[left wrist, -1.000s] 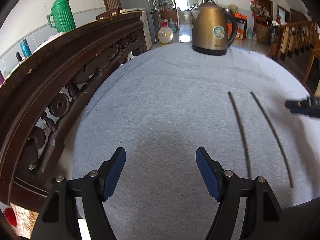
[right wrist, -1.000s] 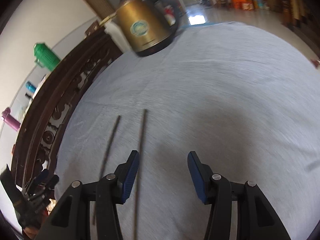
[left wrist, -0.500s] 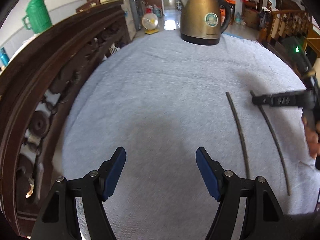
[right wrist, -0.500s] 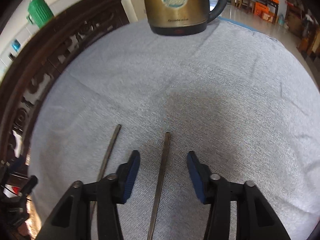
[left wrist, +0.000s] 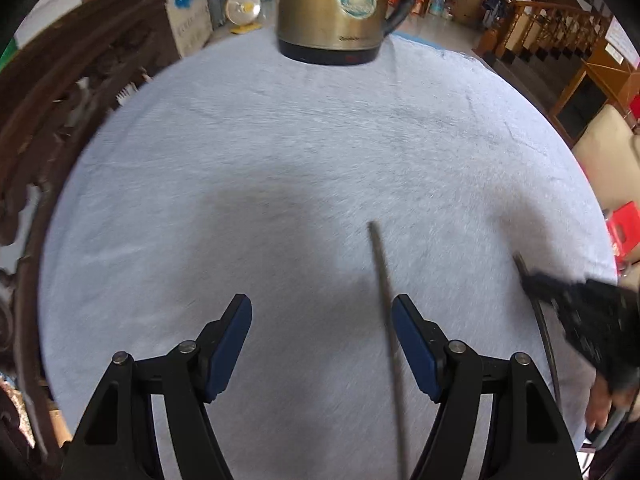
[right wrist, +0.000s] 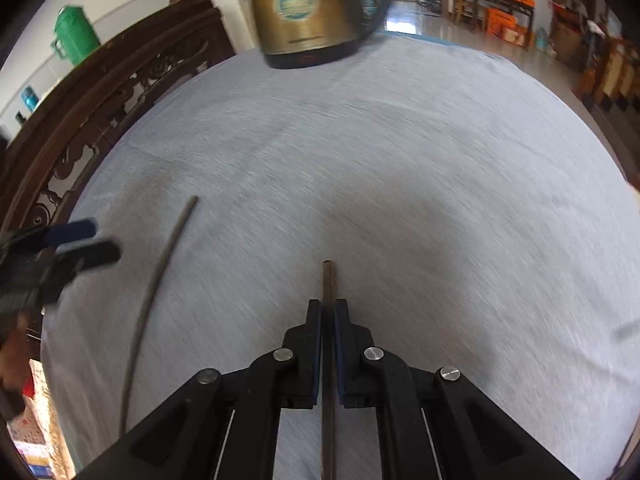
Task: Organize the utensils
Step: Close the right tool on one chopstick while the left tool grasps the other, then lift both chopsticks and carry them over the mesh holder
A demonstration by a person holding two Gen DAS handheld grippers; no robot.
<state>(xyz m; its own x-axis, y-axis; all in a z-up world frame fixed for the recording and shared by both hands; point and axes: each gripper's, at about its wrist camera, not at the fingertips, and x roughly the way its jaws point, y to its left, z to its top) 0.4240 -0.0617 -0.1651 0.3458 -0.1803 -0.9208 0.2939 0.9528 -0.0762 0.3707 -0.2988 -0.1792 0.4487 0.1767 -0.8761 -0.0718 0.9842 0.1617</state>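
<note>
Left gripper [left wrist: 322,344] wide open, empty, low in frame; left chopstick [left wrist: 386,312] lies on grey surface [left wrist: 280,168] just inside its right finger. Right gripper [right wrist: 328,350] closed on right chopstick [right wrist: 329,284], bottom centre. Sticks look thin, stiff, light, likely slippery; grip mid-length. Kettle [right wrist: 304,12] top centre, well apart.

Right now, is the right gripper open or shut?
Shut. In the right wrist view the right gripper has both blue pads pressed against a dark chopstick running between them, its tip poking out ahead.
</note>
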